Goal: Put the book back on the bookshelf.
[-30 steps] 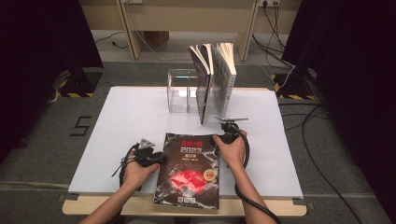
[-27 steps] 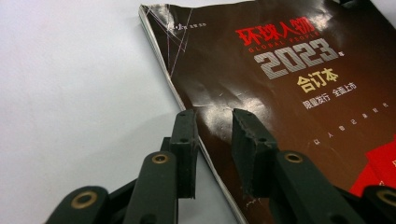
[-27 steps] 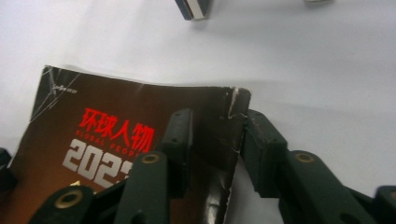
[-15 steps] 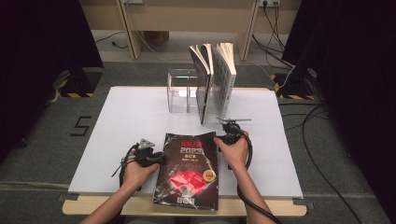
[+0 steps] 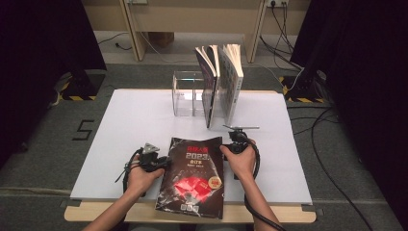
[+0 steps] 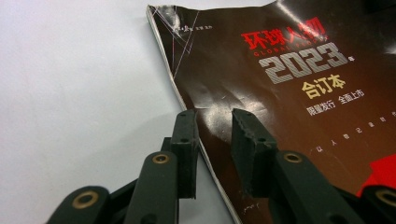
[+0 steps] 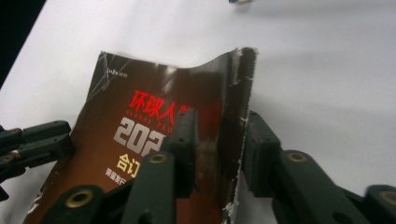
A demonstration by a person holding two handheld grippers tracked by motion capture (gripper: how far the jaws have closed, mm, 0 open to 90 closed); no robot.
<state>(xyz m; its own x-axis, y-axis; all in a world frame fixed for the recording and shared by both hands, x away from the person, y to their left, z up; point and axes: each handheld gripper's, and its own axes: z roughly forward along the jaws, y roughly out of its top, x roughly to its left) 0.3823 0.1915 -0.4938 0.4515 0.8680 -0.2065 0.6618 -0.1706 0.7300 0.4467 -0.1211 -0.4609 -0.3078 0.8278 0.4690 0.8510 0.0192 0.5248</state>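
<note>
A dark book with red and silver cover lettering lies flat near the front of the white table. My left gripper sits at its left edge. In the left gripper view the jaws straddle that edge of the book, one pad on the cover and one against the side. My right gripper is at the top right corner. Its jaws have just been closing and now pinch the book's right edge, which curls up between them.
Behind the book, a clear acrylic stand holds two upright books at the middle back of the table. The wooden front edge lies just under the book's near end. The left gripper appears at the left of the right gripper view.
The right hand has settled slightly onto the book's right corner. The left hand and the book lie as before.
</note>
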